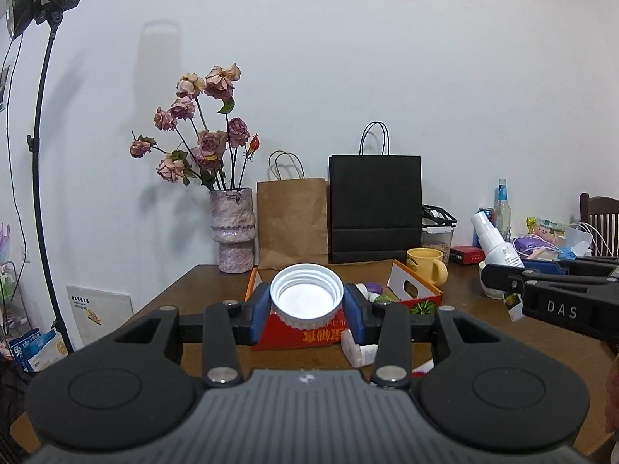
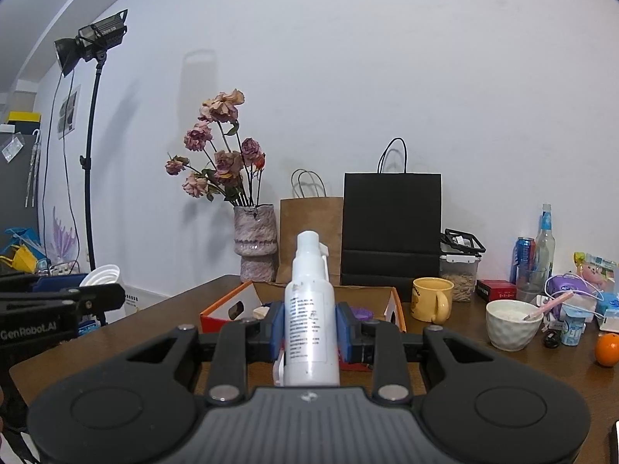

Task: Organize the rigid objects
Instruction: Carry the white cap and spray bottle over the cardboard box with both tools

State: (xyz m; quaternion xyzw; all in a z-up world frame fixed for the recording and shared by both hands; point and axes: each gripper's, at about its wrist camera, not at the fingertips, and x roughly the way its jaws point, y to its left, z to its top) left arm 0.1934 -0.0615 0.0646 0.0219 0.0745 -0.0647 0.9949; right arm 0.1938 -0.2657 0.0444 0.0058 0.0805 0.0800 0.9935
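Left wrist view showed my left gripper [image 1: 306, 301] closed on a white screw lid [image 1: 306, 300], the blue pads [image 1: 258, 315] pressing its ribbed rim at nine and three o'clock, its open threaded side facing the lens. It hung above the near edge of the orange-and-red cardboard box [image 1: 416, 288], which sat on the wooden table [image 1: 185, 290] toward twelve o'clock from my claw.

I judged the lid to be light, hard plastic, thin-walled and a little springy, so a hard squeeze could bow it and pop it loose. The ribs gave good bite; the rim was the sensible place to hold it.

Right wrist view showed my right gripper [image 2: 311, 328] clamped on a white spray bottle [image 2: 309, 309], pads on the label at mid-body, the bottle upright with its nozzle toward twelve o'clock. Beyond it lay the same box, and at two o'clock a yellow mug [image 2: 431, 299] and a white bowl [image 2: 512, 324] with a pink spoon.

I took the bottle for stiff and smooth, likely to slip or swing if gripped high; how full it was I could not tell. Mid-body, on the label, seemed the best hold. The neck looked too narrow and the nozzle fragile.

Both pieces were off the table and near the box, neither inside it yet.
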